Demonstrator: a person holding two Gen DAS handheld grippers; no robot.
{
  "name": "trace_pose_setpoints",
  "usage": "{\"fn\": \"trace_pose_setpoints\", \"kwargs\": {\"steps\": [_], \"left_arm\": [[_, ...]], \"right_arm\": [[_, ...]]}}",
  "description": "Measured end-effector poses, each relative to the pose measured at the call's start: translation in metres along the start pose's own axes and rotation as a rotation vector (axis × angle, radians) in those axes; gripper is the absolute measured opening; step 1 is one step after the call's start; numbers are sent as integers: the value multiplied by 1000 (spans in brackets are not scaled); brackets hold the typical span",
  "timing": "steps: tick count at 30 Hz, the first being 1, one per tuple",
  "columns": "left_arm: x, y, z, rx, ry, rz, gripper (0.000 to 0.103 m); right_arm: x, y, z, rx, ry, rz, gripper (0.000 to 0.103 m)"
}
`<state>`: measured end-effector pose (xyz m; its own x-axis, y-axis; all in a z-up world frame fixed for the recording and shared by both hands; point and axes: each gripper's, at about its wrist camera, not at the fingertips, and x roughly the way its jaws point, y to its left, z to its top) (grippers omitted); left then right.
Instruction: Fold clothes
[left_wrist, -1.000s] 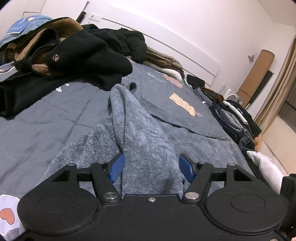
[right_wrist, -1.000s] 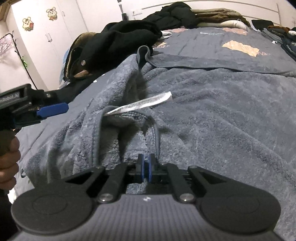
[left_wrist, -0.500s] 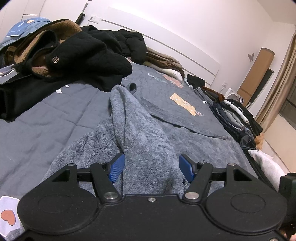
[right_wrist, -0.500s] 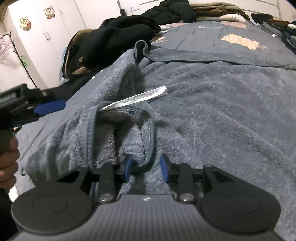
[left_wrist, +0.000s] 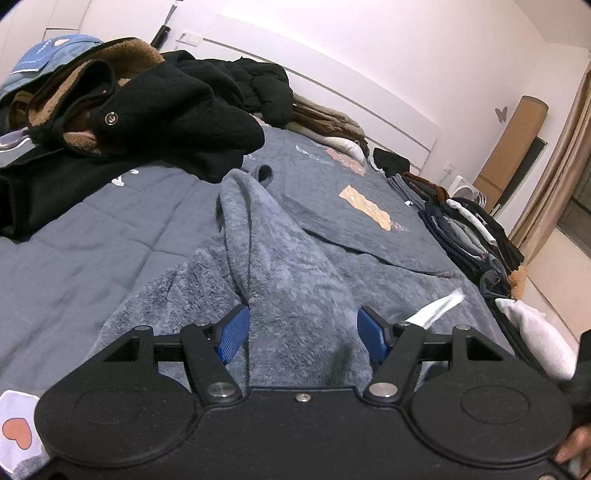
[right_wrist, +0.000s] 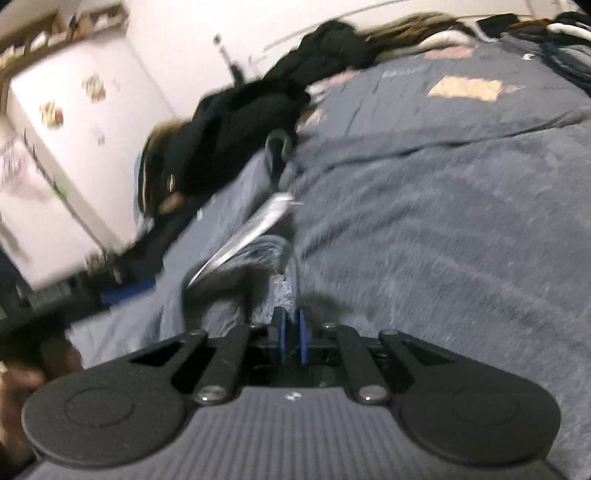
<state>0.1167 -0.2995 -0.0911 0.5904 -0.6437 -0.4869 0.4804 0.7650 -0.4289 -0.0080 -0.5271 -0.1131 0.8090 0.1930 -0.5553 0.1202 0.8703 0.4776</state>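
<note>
We are seeing the right gripper (right_wrist: 291, 334), parted half a second ago, closing again to a narrow slit on the trimmed edge of the grey fleece garment (left_wrist: 291, 280), and that edge is now lifting, its white care label (right_wrist: 251, 229) swinging toward 11 o'clock. We are judging the fold as just starting. The left gripper (left_wrist: 303, 334) is staying wide, straddling a fleece ridge. The plush, rumpled garment is lying across the bed (left_wrist: 92, 236), at 12 o'clock from both grippers

Grey-blue fleece garment (left_wrist: 295, 280), black jacket (left_wrist: 173, 107), apparently brown-lined.
</note>
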Motion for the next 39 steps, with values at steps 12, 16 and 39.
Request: {"fn": "trace_pose_setpoints", "kwargs": {"steps": [12, 16, 39], "left_arm": [[-1, 0, 0, -1, -2, 0, 64], [-1, 1, 1, -6, -4, -4, 64], [0, -3, -1, 5, 7, -21, 64]], "right_arm": [[-72, -22, 48, 67, -283, -106, 5], [-89, -10, 84, -4, -379, -185, 5], [45, -25, 58, -61, 92, -456, 45]]}}
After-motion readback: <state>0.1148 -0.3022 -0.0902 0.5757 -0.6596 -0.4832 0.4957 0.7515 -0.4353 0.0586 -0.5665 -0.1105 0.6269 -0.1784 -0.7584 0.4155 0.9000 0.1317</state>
